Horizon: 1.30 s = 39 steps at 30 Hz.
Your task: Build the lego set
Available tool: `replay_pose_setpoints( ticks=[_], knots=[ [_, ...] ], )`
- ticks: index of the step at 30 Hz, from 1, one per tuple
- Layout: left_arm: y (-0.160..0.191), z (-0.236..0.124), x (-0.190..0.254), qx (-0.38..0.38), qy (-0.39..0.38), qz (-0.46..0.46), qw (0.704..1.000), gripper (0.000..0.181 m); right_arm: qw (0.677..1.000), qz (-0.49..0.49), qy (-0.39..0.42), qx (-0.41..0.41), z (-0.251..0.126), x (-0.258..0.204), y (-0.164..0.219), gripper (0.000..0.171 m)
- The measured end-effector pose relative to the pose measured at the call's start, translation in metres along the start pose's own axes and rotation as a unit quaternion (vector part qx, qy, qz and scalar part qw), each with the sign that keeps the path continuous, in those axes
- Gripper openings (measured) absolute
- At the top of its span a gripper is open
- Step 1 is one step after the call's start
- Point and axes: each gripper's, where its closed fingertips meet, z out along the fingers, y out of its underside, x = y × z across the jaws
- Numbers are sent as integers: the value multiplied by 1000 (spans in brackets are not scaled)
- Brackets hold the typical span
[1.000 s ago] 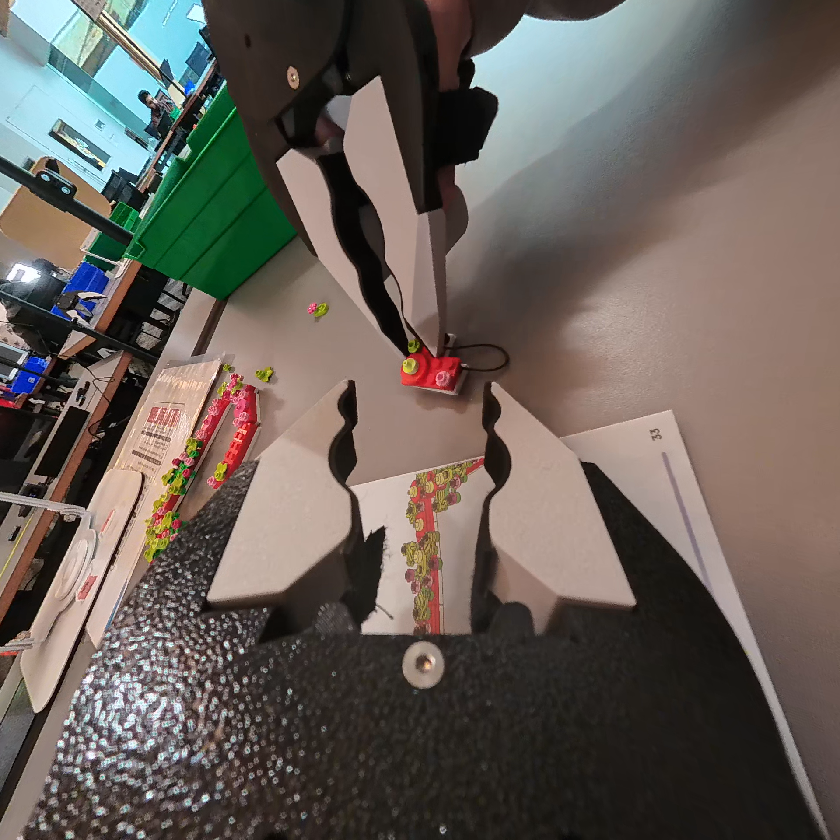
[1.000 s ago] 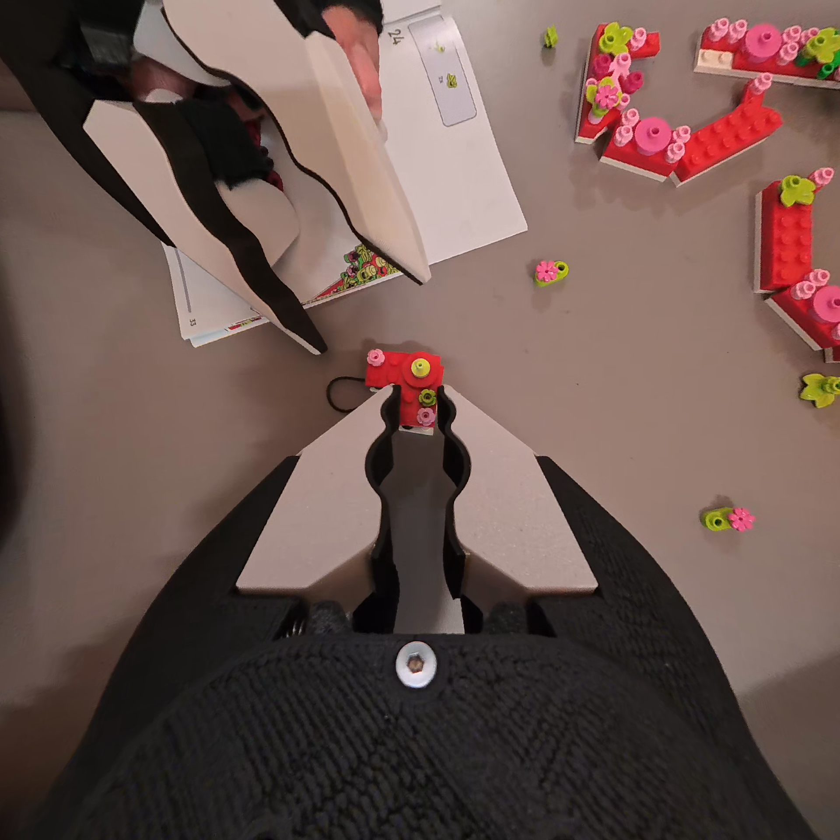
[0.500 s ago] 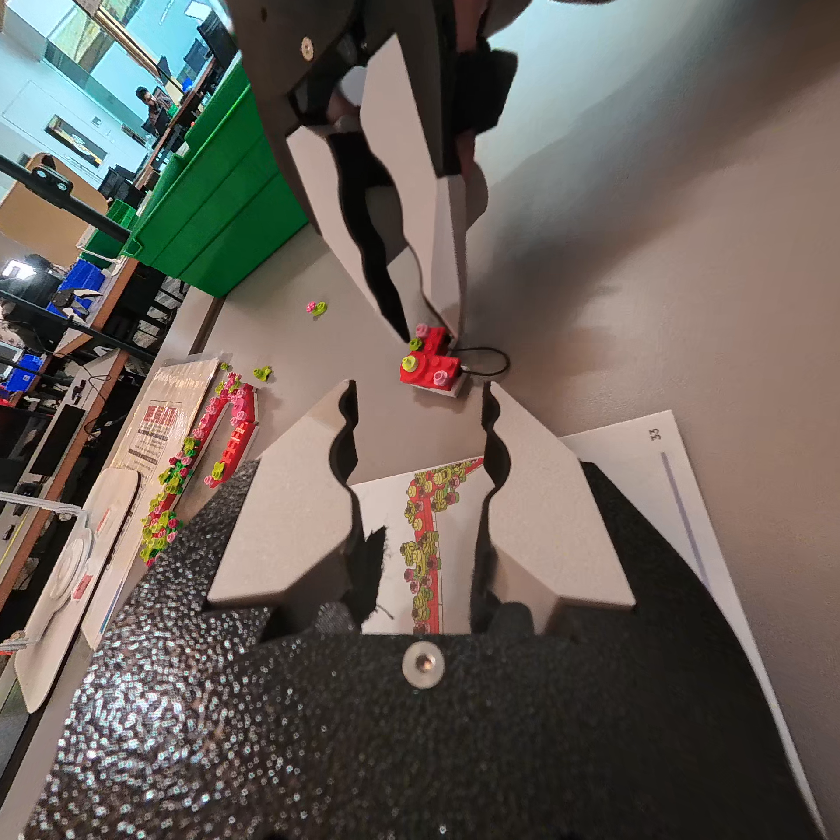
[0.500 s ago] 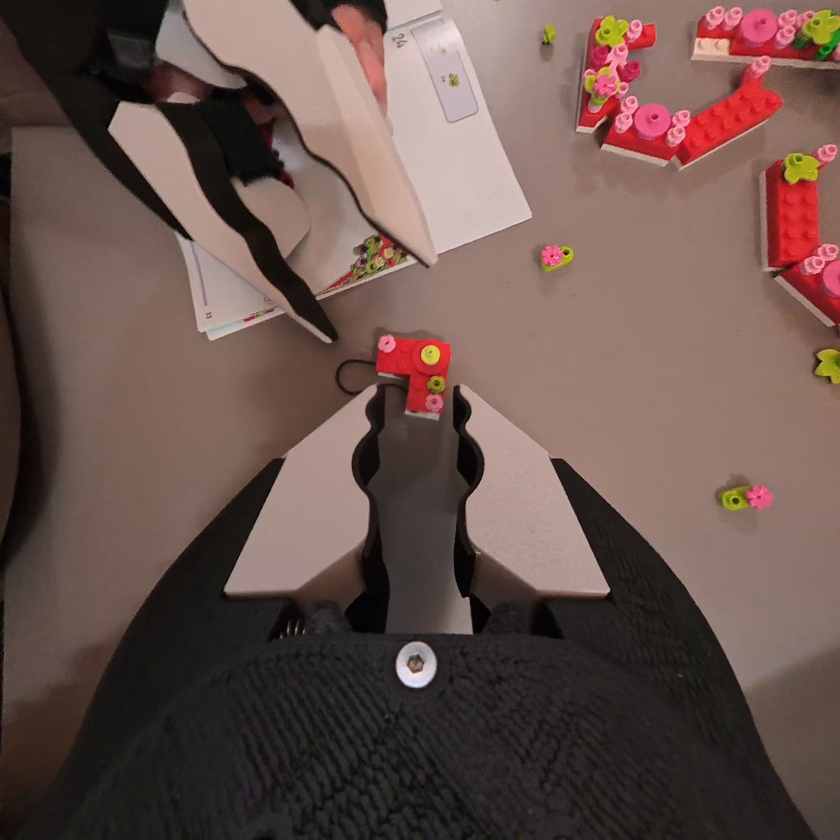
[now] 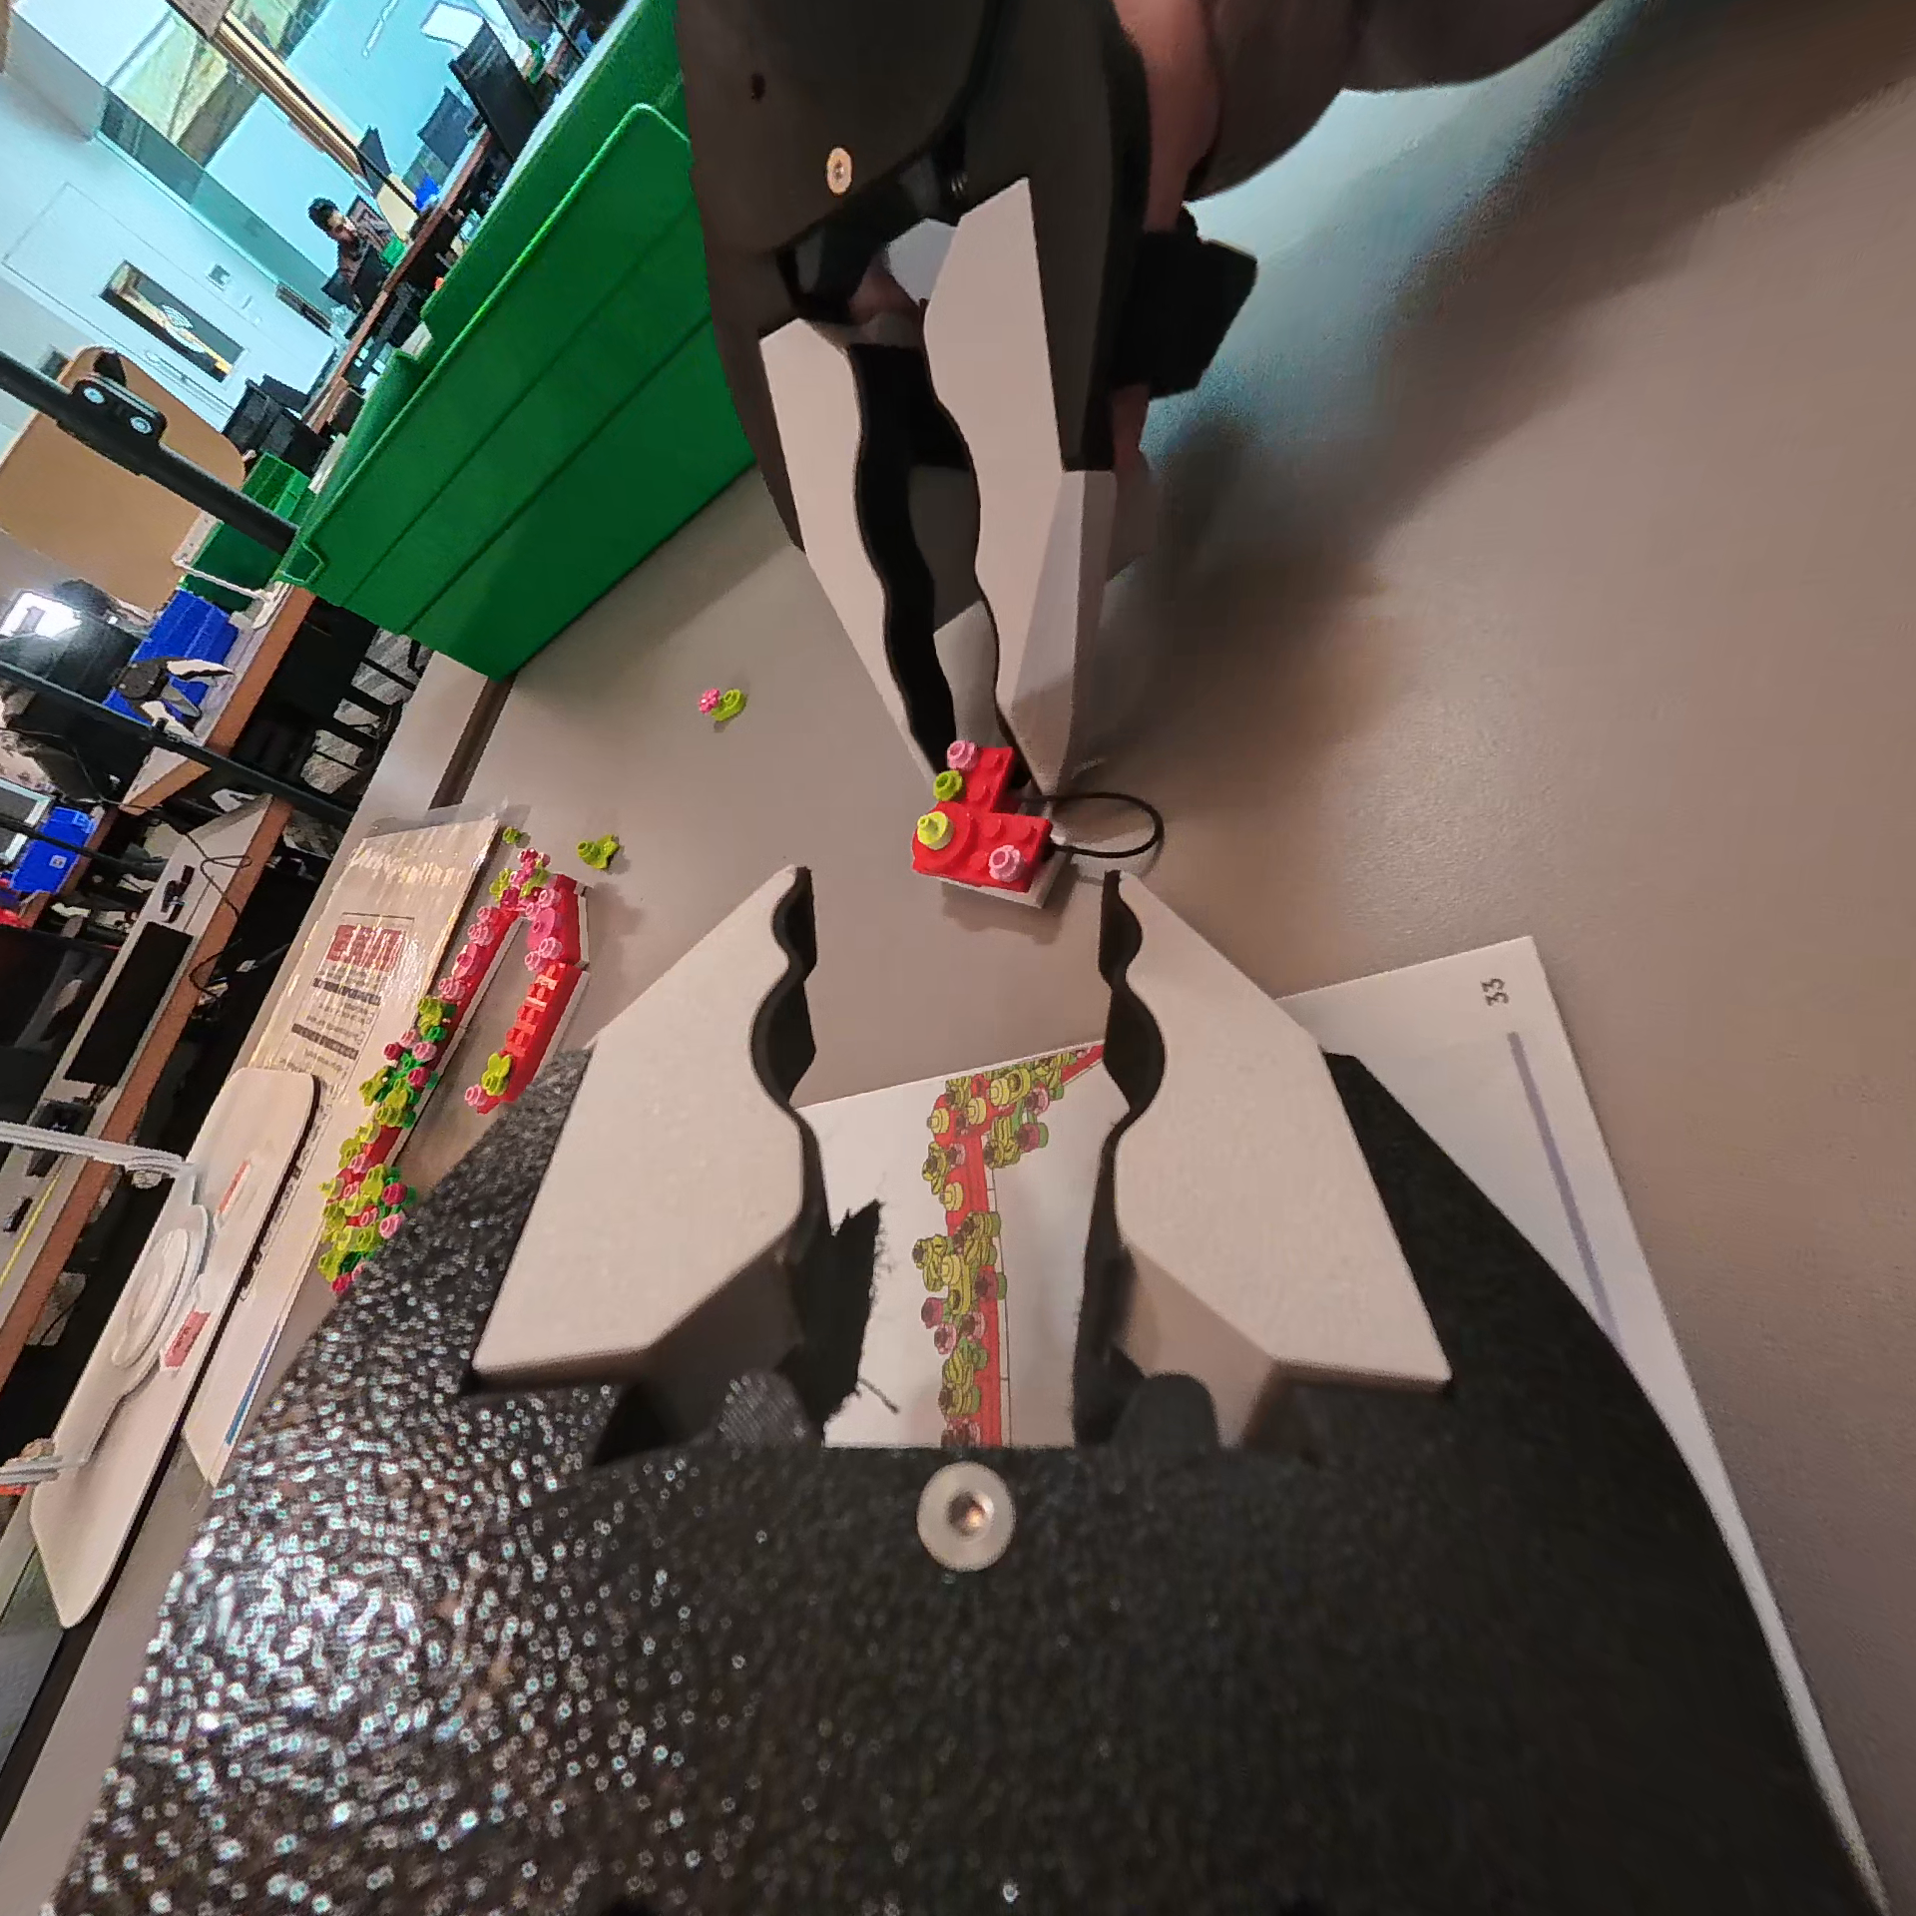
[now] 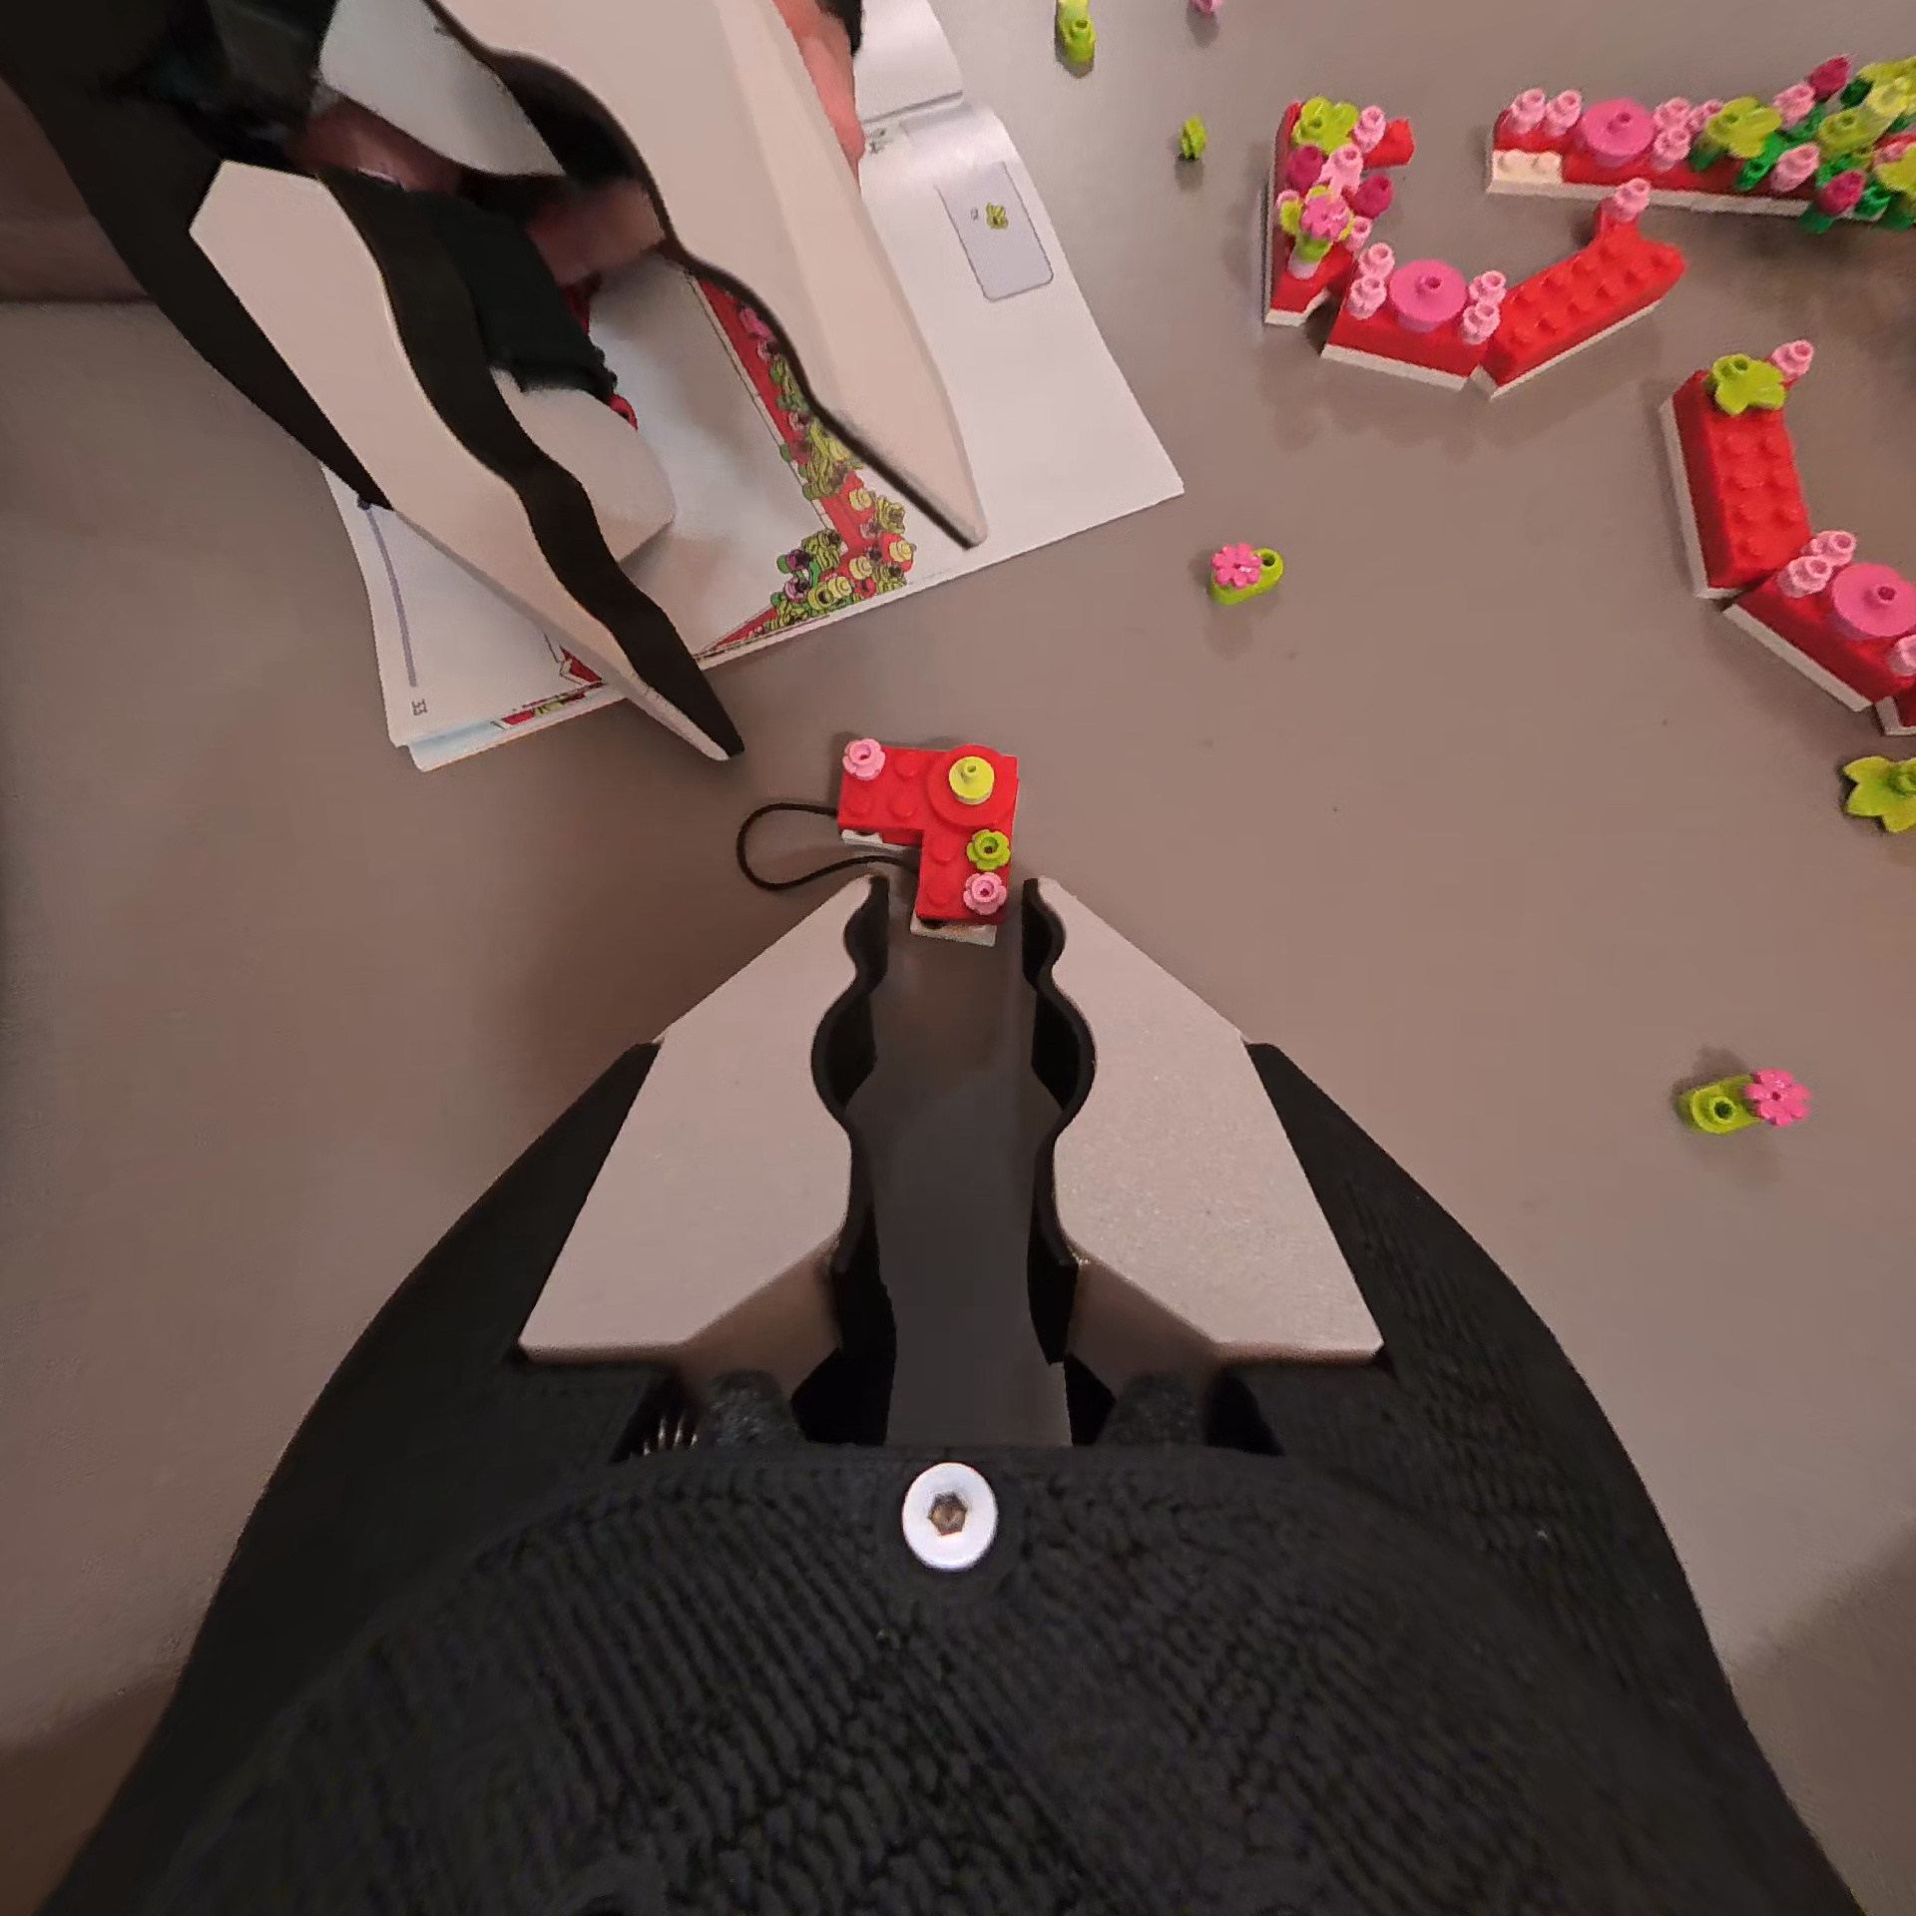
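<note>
Two grippers over grey table (image 6: 1348, 933). Left gripper (image 6: 855, 643), jaws wide, empty, above instruction booklet (image 6: 1037, 415). Centre: red L-shaped lego piece (image 6: 928, 824) lying flat, right gripper (image 6: 954, 892) narrowly parted, tips flanking its near end. Far right: red flowered lego sections (image 6: 1472, 301).

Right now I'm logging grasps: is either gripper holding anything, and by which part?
Nothing is held. The right gripper is open just short of the red L-piece on the table; the left gripper is open over the booklet.
</note>
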Motion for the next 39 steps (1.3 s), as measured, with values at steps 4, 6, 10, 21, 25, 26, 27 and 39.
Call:
replay_pose_setpoints(
  ticks=[4,6,10,21,25,26,27,39],
  knots=[
    [-3,0,0,5,-5,6,1000,57,1000,-2,7,17,1,2,-2,20],
    [-3,0,0,4,-4,8,1000,57,1000,-2,6,25,2,1,-2,15],
    [-4,0,0,5,-10,19,1000,59,999,14,1,30,2,2,-2,15],
    [0,3,-5,-51,-90,197,975,57,999,30,-11,40,-14,5,-26,15],
    [2,1,-11,-40,-91,148,984,60,1000,18,-4,13,-10,9,-19,15],
    [1,0,-13,-34,-91,134,986,60,1000,21,-4,12,-10,9,-17,15],
    [1,-2,-15,-28,-92,120,988,60,1000,25,-1,13,-9,10,-15,15],
    [-24,-18,-51,27,-91,-39,995,58,994,67,85,11,-15,46,15,15]
  ],
)
